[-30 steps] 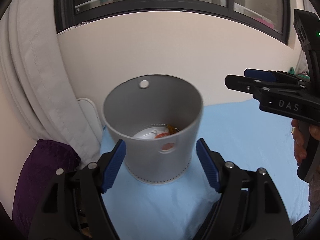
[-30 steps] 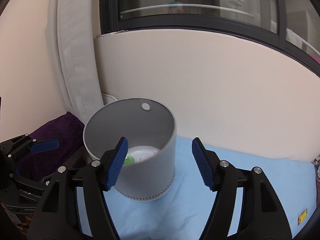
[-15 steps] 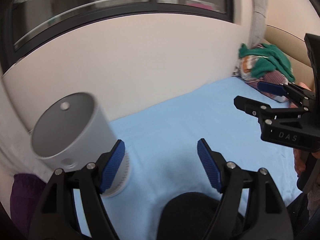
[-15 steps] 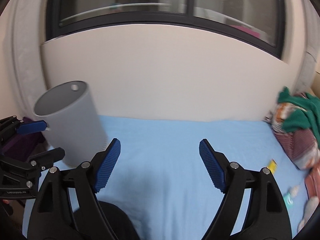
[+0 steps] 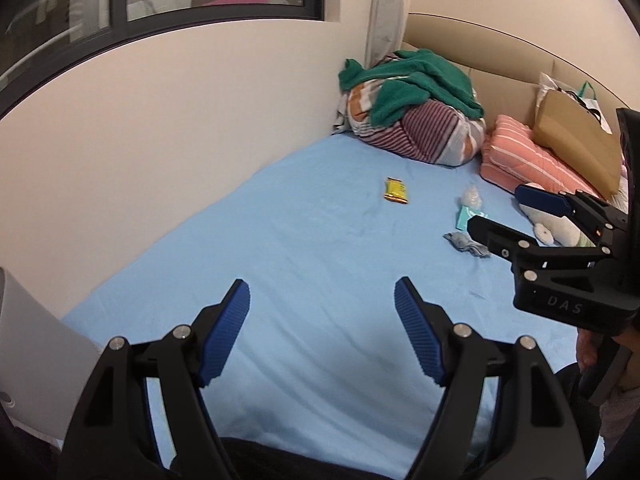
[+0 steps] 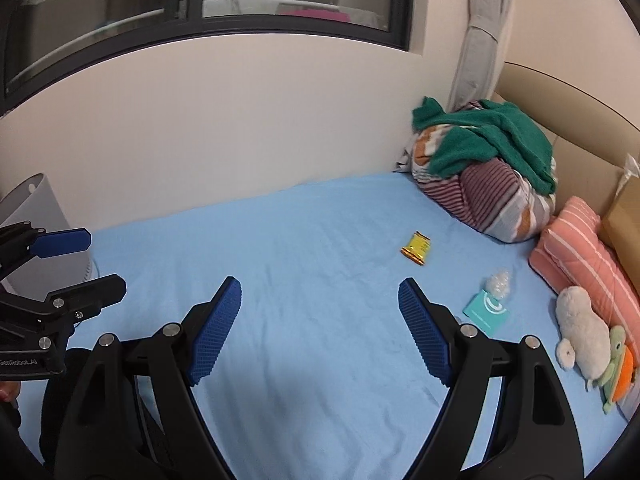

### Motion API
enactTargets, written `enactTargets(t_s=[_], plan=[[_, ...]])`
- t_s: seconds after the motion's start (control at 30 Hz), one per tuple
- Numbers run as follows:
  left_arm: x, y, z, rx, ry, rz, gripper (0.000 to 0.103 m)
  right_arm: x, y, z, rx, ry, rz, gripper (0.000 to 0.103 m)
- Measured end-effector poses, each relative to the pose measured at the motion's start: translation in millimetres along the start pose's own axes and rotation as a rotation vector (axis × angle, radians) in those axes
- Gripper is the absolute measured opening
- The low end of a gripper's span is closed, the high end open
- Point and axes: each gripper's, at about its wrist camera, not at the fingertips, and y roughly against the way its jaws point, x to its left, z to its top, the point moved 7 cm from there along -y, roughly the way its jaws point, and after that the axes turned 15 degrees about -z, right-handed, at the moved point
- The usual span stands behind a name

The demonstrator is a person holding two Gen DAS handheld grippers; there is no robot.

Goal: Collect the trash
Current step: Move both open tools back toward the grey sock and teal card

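A yellow wrapper (image 5: 396, 190) lies on the blue bed (image 5: 304, 264) near the striped bundle (image 5: 424, 136), with a teal packet (image 6: 487, 311) and a crumpled clear bit (image 6: 498, 280) touching it, nearer the pink pillow (image 6: 576, 248). Both tools, left (image 5: 322, 332) and right (image 6: 320, 326), hover spread and empty; the grey bin (image 6: 36, 216) stands far left.

A home bedroom: a bed with a light blue sheet (image 6: 320, 264) fills the floor below a dark-framed window (image 6: 200, 4); bundled bedding (image 6: 488, 184), a striped pillow (image 6: 576, 240) and soft toys (image 6: 580, 328) crowd its head.
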Motion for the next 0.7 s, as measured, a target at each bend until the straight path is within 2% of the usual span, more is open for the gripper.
enactTargets(t_s=[0.27,0.7], plan=[[-44,-59,8,0.048,-0.048,-0.086,0.075,-90,-34,-39,0.049,-0.102,-0.09,0.078],[-101,-146,17,0.121,-0.085,-0.188,0.075,-172,-87,-77,0.105,-0.175,-0.18,0.078]])
